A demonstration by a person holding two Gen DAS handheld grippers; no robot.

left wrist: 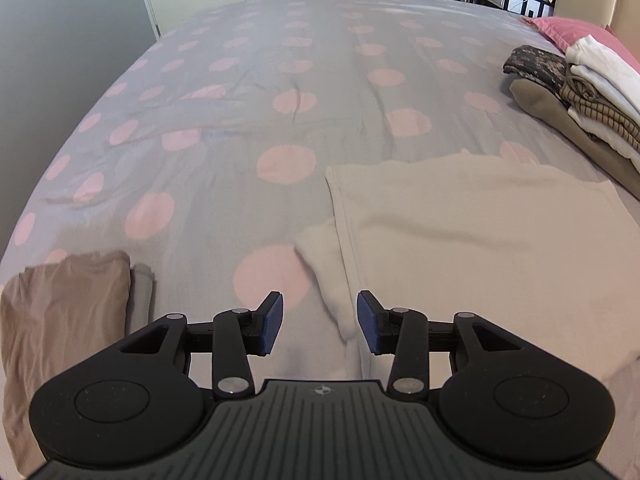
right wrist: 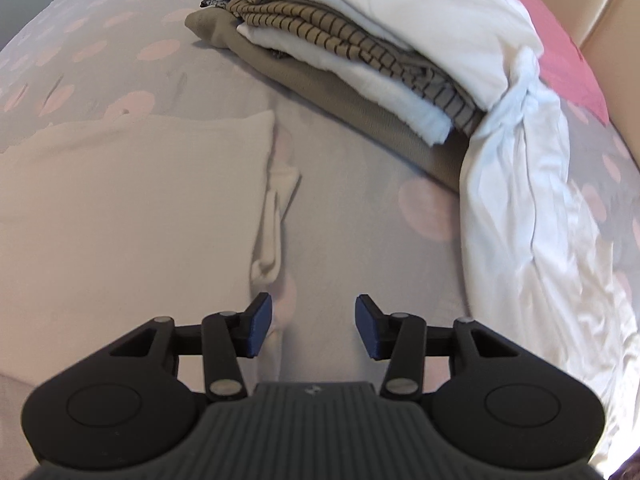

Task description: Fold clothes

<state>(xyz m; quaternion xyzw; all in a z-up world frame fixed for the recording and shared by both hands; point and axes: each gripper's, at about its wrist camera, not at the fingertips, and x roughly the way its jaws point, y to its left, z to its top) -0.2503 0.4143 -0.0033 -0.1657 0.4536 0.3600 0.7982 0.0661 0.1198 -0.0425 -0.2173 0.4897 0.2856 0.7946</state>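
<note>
A cream garment (left wrist: 472, 232) lies flat on the bed, folded over, with a sleeve end (left wrist: 324, 272) sticking out at its left edge. My left gripper (left wrist: 320, 322) hovers open above that edge, and nothing is between its blue pads. In the right wrist view the same cream garment (right wrist: 120, 208) fills the left side, its other sleeve end (right wrist: 272, 232) poking out at the right edge. My right gripper (right wrist: 314, 326) stands open just right of that edge, over bare bedspread, and holds nothing.
The bed has a grey spread with pink dots (left wrist: 240, 100). A stack of folded clothes (right wrist: 360, 52) sits toward the headboard, with a loose white garment (right wrist: 520, 208) draped beside it. A folded tan garment (left wrist: 60, 320) lies at the near left. A pink pillow (left wrist: 568, 28) rests at the head.
</note>
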